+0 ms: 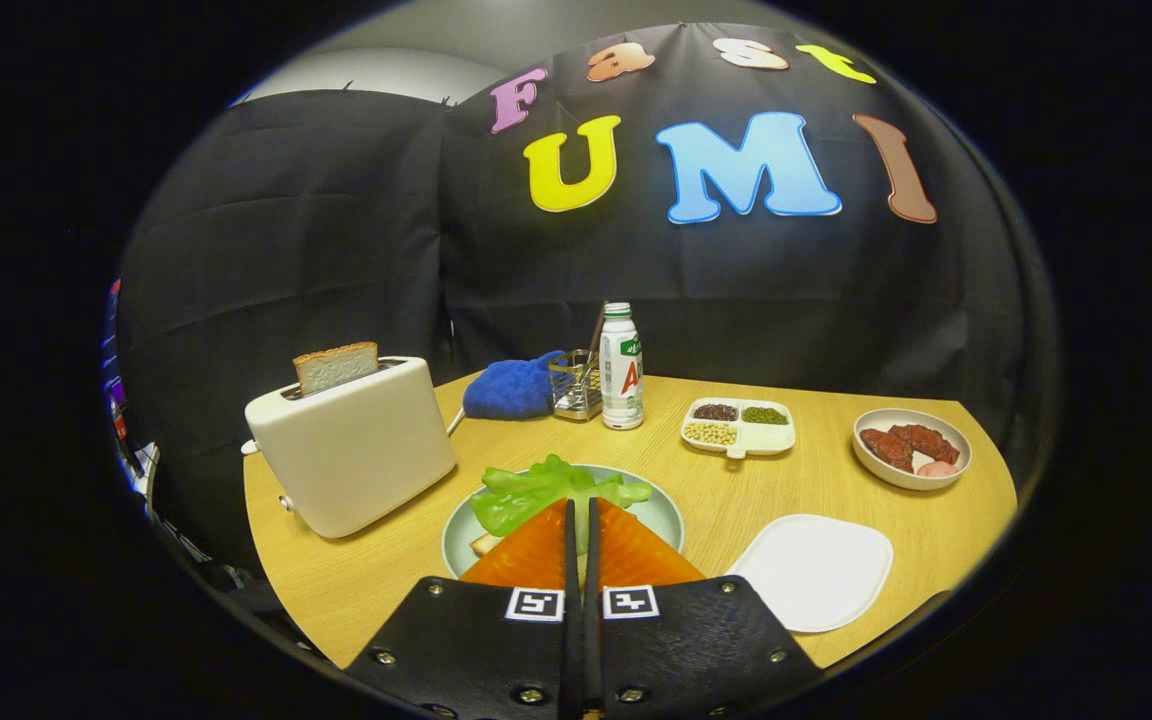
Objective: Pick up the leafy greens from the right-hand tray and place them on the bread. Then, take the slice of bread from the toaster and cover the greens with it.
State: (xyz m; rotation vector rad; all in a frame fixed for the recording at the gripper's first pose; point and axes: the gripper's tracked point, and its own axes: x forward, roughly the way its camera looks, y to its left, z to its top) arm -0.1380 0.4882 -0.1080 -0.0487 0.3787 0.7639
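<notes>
The leafy greens (536, 490) lie spread over a pale green plate (661, 515), right at my fingertips. A corner of bread (484, 545) peeks out under the greens on the left. My gripper (581, 505) is shut, and a pale sliver of leaf shows in the thin gap between the fingers. To the left of the plate stands a cream toaster (356, 450) with a slice of bread (336, 367) sticking up from its slot. The white tray (816, 570) to the right of the plate holds nothing.
Along the back of the wooden table are a blue cloth (511, 390), a small metal rack (576, 385) and a white bottle (622, 368). A divided dish of beans (738, 425) and a bowl of meat (911, 448) sit at the right.
</notes>
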